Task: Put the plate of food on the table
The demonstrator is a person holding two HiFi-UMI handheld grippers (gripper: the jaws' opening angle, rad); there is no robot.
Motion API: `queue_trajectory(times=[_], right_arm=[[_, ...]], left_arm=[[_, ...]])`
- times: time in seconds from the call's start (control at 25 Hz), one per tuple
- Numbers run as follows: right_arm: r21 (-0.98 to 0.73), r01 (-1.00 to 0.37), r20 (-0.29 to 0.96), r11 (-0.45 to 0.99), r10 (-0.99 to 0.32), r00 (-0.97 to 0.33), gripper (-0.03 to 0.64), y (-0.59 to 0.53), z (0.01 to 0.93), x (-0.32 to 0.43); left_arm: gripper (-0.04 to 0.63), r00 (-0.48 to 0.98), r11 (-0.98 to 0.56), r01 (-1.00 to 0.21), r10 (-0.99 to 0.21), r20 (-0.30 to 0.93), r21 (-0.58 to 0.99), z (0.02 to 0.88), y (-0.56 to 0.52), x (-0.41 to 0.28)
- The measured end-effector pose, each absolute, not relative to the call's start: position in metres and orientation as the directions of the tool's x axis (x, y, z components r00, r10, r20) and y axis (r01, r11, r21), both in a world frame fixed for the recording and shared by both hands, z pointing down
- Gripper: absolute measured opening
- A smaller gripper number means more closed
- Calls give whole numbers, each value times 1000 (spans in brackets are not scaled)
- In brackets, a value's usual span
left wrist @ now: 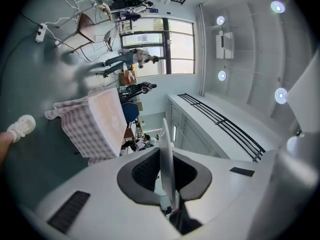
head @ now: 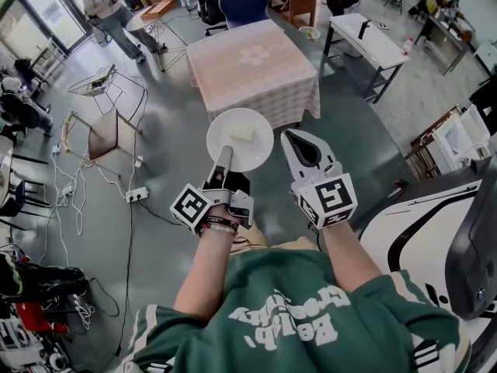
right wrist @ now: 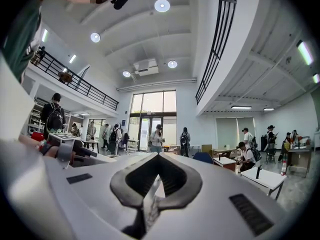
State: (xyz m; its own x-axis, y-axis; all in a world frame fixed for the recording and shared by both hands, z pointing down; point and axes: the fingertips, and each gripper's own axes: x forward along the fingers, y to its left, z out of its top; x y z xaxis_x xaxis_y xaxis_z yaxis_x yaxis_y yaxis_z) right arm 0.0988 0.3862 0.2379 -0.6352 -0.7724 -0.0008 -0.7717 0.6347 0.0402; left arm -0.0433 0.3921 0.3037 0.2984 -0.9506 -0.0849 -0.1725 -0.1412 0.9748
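Note:
A white plate (head: pixel 240 138) carries a pale slice of food (head: pixel 242 133). My left gripper (head: pixel 225 160) is shut on its near rim and holds it level in the air, short of the table. In the left gripper view the plate (left wrist: pixel 164 136) shows edge-on, pinched between the dark pads of the left gripper (left wrist: pixel 169 174). The table (head: pixel 252 68) with a pale checked cloth stands just beyond the plate, and its cloth (left wrist: pixel 100 124) hangs at the left of that view. My right gripper (head: pixel 299 144) hovers beside the plate's right edge, shut and empty; the right gripper (right wrist: pixel 156 176) has nothing between its pads.
A wooden chair (head: pixel 101 134) and a power strip (head: pixel 137 195) with cables lie on the floor to the left. A blue chair (head: pixel 242 2) stands behind the table, and a white desk (head: pixel 373 41) is at the right. A white machine (head: pixel 435 231) is close on my right. A person (head: pixel 109 6) stands far left.

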Motion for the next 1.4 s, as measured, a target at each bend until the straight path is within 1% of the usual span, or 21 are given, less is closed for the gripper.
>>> queue_trajectory(times=[0.16,0.4,0.52,0.88,1.16,1.4], right_arm=[[54,-769,4,637,-770,-638,15,363,244,90],[64,-772,21,632,-775,-632,15,308,253,70],[62,-784,32,617,-787,-617,15,270,256,57],[19,-817,61,577,-816,-575,15,152,262,17],[25,-822,76,569,-821,-566,15,70,263,-19],[20,-842,106,539,-839,-534,15,23,269,-28]], left_arm=[[29,310,-152,-199,-947,-85,968,306,364,-50],[29,314,-161,-179,-944,-98,971,312,302,-71],[29,322,-135,-146,-943,-82,980,321,264,-86],[29,373,-143,-173,-925,-69,974,321,140,-129],[29,407,-129,-155,-912,-56,979,326,53,-156],[29,431,-113,-145,-902,-40,983,334,4,-165]])
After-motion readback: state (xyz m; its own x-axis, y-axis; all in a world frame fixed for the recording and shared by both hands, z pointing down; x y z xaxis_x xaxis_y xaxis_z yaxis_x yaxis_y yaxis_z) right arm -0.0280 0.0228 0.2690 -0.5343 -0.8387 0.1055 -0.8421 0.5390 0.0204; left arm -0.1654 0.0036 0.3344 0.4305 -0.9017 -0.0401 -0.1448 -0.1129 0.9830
